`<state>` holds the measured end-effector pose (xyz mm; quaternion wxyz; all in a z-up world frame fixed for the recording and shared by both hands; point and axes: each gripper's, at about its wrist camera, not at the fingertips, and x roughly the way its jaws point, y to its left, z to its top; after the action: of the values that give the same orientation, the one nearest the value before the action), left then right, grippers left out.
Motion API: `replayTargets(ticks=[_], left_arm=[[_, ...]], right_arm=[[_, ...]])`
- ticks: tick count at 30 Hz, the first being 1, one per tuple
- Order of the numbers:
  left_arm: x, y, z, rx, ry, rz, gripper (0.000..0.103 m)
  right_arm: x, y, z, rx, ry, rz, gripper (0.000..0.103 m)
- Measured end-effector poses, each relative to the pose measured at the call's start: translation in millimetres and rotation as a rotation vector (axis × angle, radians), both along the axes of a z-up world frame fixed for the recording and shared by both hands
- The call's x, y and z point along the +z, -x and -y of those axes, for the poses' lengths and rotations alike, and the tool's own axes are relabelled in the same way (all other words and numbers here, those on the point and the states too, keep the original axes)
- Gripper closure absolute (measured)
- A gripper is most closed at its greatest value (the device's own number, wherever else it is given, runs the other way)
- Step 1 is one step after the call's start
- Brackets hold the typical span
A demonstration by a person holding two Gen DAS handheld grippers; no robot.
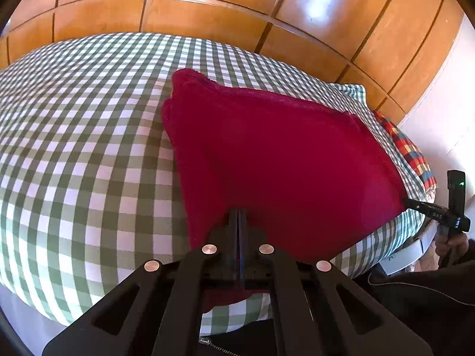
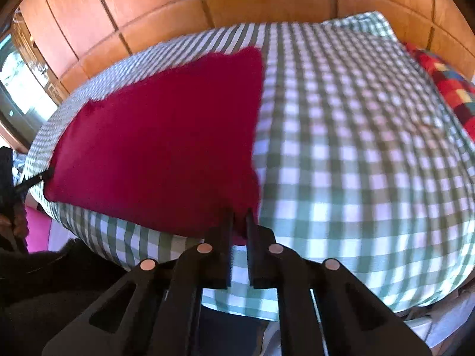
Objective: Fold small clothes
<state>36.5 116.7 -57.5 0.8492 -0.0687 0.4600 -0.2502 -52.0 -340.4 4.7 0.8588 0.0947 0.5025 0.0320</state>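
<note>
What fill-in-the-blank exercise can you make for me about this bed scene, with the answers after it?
1. The cloth lying on the bed is ___ in colour.
2. The bedspread has a green and white ___ pattern.
3. The left tool is ___ on the near edge of the cloth.
4. The panels behind the bed are made of ___.

Missing words: red; checked; shut; wood.

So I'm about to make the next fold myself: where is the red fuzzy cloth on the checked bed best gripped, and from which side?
Grip the red fuzzy cloth at its two near corners, coming from the bed's near edge. It lies flat, so only its edges offer a pinch. The left gripper and the right gripper already pinch it there.
</note>
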Motion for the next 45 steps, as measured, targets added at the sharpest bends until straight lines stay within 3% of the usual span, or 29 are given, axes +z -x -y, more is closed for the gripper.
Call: replayTargets(ticks=[2, 3, 6, 8, 9, 10, 11, 15, 18, 27, 34, 36, 38, 43, 45], left_arm=[[4.4, -0.3, 0.1, 0.019, 0.005, 0.004, 0.103], [8.7, -0.2, 0.0, 0.025, 0.006, 0.017, 0.103], [24.1, -1.5, 5.8, 0.043, -0.002, 0.067, 0.103], [30.4, -5.8, 11.9, 0.052, -0.02, 0.092, 0.103], [32.3, -8.2, 15.5, 0.059, -0.033, 0.101, 0.096], [33.4, -13.1, 21.9, 0.082, -0.075, 0.109, 0.075], [33.9, -15.9, 26.4, 0.097, -0.103, 0.117, 0.062], [33.4, -24.1, 45.1, 0.12, -0.185, 0.134, 0.061], [31.8, -24.8, 54.1, 0.113, -0.216, 0.149, 0.061], [22.2, -29.0, 68.2, 0.082, -0.249, 0.142, 0.061], [13.2, -34.2, 73.1, 0.075, -0.262, 0.129, 0.061], [11.2, -35.5, 74.4, 0.077, -0.265, 0.13, 0.057], [10.1, -36.7, 75.5, 0.079, -0.267, 0.131, 0.056], [6.9, -37.4, 79.0, 0.081, -0.277, 0.133, 0.056], [6.0, -38.4, 80.0, 0.083, -0.28, 0.134, 0.055]], right_arm=[[-19.6, -0.9, 4.0, -0.039, 0.122, -0.088, 0.103], [-31.3, 3.1, 7.2, -0.031, 0.106, -0.124, 0.103], [-14.6, 7.5, 9.3, -0.048, 0.067, -0.061, 0.103], [-0.7, 6.9, 9.7, -0.045, 0.037, 0.002, 0.095], [4.7, 2.4, 10.5, -0.053, 0.024, 0.024, 0.059], [8.7, -1.7, 12.2, -0.058, 0.008, 0.039, 0.028], [11.5, -5.7, 12.4, -0.063, 0.002, 0.058, 0.027], [14.6, -33.7, 5.6, -0.034, -0.043, 0.086, 0.029], [11.4, -55.5, 7.2, -0.036, -0.156, 0.092, 0.021], [-25.1, -99.8, 33.3, -0.105, -0.36, -0.01, 0.018], [-35.1, -92.7, 25.2, -0.059, -0.372, -0.026, 0.018], [-35.5, -91.3, 22.4, -0.042, -0.375, -0.028, 0.018], [-37.7, -88.2, 15.0, -0.024, -0.378, -0.031, 0.023], [-42.1, -89.1, -0.1, 0.015, -0.401, -0.039, 0.049], [-44.3, -90.5, -8.8, 0.022, -0.396, -0.037, 0.049]])
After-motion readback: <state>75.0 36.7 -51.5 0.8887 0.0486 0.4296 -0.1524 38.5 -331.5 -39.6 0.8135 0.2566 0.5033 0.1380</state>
